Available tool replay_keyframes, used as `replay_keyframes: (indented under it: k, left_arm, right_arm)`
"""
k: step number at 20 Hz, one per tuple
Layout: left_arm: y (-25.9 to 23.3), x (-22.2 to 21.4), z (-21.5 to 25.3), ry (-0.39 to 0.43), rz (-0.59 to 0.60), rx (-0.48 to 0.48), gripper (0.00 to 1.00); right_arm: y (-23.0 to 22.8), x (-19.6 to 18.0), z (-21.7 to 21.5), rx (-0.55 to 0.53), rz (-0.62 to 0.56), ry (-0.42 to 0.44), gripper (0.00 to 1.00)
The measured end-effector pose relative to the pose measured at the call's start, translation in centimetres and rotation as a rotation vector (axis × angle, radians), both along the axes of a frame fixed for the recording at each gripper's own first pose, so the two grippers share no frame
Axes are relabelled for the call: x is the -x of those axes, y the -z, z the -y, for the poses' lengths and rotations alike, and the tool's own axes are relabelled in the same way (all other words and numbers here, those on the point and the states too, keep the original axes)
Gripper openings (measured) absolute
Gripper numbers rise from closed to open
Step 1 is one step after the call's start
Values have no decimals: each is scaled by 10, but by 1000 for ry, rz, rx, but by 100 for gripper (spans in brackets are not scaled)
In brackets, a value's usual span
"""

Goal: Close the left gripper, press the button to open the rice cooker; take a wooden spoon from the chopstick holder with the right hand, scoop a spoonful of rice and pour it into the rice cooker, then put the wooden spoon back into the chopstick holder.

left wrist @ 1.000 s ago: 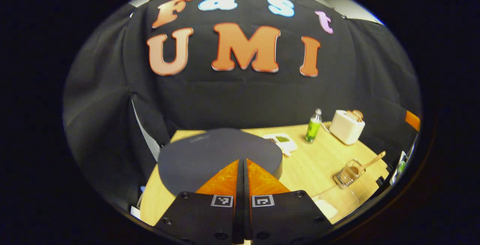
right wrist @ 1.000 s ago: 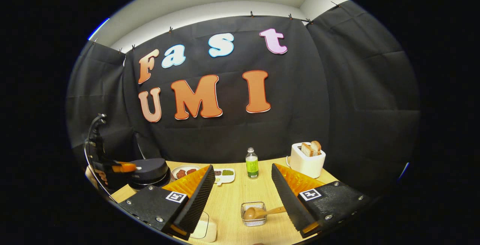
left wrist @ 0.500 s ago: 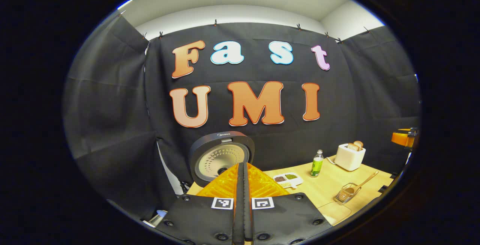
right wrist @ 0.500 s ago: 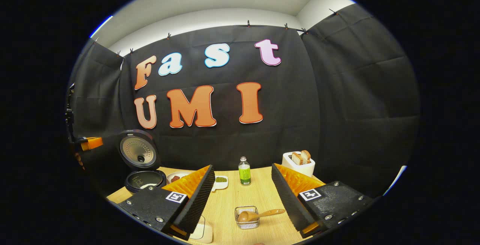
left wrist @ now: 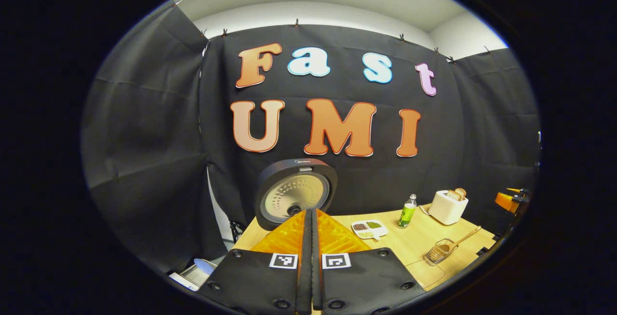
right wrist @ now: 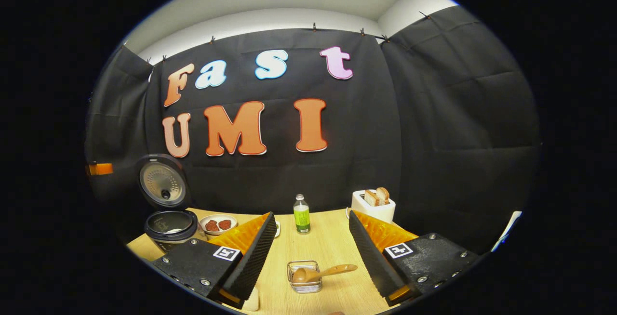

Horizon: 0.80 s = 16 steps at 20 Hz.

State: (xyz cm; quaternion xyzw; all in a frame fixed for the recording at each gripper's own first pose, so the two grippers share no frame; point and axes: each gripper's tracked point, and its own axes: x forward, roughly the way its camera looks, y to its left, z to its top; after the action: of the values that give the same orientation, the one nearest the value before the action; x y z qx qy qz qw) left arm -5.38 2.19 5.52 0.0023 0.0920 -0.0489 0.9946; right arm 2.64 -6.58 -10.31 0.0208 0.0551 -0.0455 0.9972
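Rice cooker standing open, spoon waiting in its holder.

Hovering with fingers pressed together, gripping nothing: the left gripper (left wrist: 308, 257), pointing at the raised lid of the rice cooker (left wrist: 295, 194) at the table's (left wrist: 414, 242) far left corner. Hanging spread wide and empty above the table: the right gripper (right wrist: 311, 252), framing the wire chopstick holder (right wrist: 303, 276) just ahead, the wooden spoon (right wrist: 320, 272) lying in it, handle slanting right. Farther back, standing near the wall: a green bottle (right wrist: 301, 214), a toaster (right wrist: 372, 205) holding bread, a dish (right wrist: 218, 223).
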Motion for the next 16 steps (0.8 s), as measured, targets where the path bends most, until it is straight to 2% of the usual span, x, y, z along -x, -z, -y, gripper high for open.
replay_keyframes:
  k: [1, 5, 10, 16]
  left_arm:
    - [-1, 8, -1, -3, 12, 3, 7]
    - [-8, 15, -7, -3, 41, 4, 63]
    - [-9, 20, -24, -56, 56, 18, 97]
    - [-8, 25, -34, -80, 72, 25, 97]
  right_arm:
    - [11, -3, 6, 1, -10, 15, 94]
    - [52, -7, 28, 5, -5, 78, 94]
    - [105, -16, 41, -129, -9, 124, 94]
    - [162, -25, 39, -254, -87, 126, 95]
